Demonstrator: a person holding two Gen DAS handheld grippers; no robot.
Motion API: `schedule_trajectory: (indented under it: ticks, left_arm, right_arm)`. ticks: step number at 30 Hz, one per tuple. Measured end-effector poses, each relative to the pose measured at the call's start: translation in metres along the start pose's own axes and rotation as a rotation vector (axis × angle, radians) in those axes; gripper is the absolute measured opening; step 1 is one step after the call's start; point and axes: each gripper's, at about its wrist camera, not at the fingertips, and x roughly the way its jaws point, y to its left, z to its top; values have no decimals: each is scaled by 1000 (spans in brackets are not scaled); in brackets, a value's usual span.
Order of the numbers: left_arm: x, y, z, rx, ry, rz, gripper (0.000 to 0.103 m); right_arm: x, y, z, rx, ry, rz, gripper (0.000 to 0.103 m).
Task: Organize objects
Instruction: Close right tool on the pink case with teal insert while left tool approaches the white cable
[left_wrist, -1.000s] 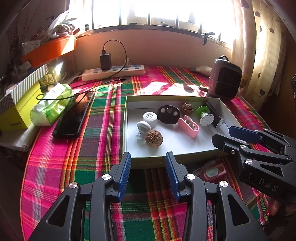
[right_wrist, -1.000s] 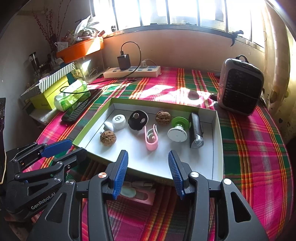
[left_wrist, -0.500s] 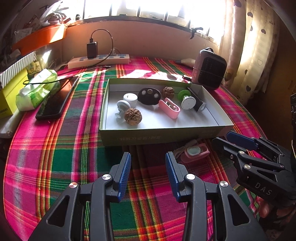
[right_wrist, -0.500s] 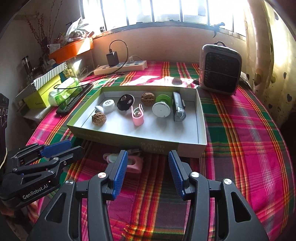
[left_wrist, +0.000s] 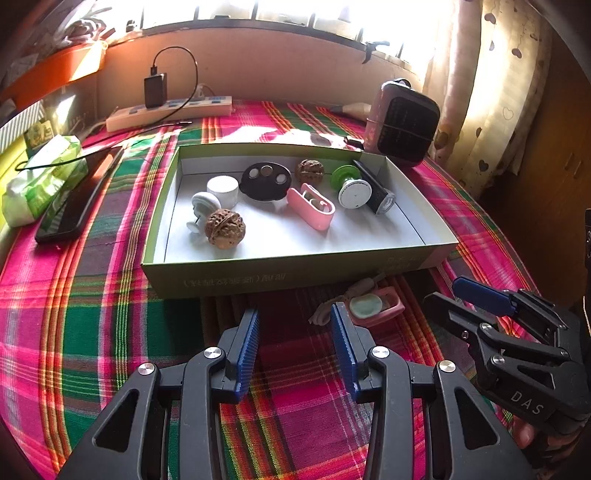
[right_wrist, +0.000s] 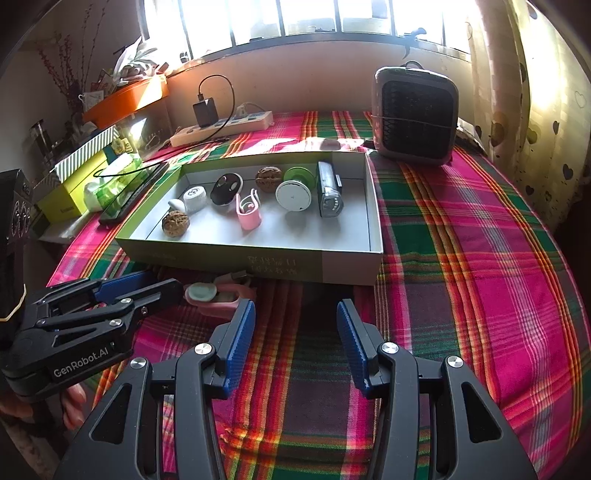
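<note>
A small pink case (left_wrist: 373, 306) with a pale round piece on top lies on the plaid tablecloth (left_wrist: 92, 325), just in front of the near wall of the shallow green box (left_wrist: 295, 275) that holds walnuts and other small items. The left gripper (left_wrist: 294, 332) hangs just short of it, the case just beyond its right finger, jaws apart and empty. The right gripper (right_wrist: 295, 326), also open and empty, has the case beyond its left finger.
</note>
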Motion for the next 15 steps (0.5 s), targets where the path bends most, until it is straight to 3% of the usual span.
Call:
schedule_trajectory:
  ticks: [15]
  left_arm:
    - [4, -23, -4, 70, 25, -49, 37]
  right_arm:
    - [-5, -10, 0, 26, -12, -20, 48]
